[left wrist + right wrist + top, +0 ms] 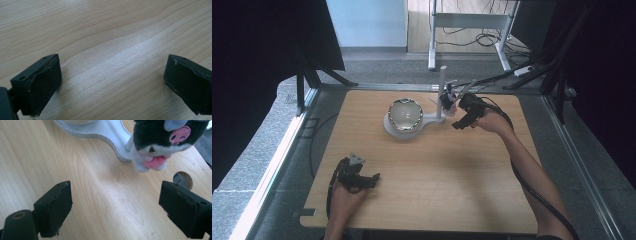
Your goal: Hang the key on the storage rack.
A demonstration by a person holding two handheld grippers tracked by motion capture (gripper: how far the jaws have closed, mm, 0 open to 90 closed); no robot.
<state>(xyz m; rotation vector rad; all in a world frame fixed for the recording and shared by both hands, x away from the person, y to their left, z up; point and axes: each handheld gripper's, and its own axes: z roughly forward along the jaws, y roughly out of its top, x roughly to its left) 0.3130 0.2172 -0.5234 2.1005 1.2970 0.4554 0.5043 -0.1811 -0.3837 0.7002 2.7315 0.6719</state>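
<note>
Right gripper view: plush toy [160, 140] beyond open jaws

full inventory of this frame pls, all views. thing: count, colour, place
table: 1, light wood, centre of the high view
stand: 1, white flat base with an upright post, far middle of the table
bowl: 1, shiny, pale inside, on the round end of the stand
plush toy: 1, black and white with pink patches, hanging at the stand's post
round hole: 1, in the tabletop near the toy
white-legged desk: 1, on the floor beyond the table
left gripper: 1, black, near left of the table, jaws wide apart, nothing between them
right gripper: 1, black, by the toy, jaws apart, nothing between them
forearms: 2, coming in from the bottom edge
</note>
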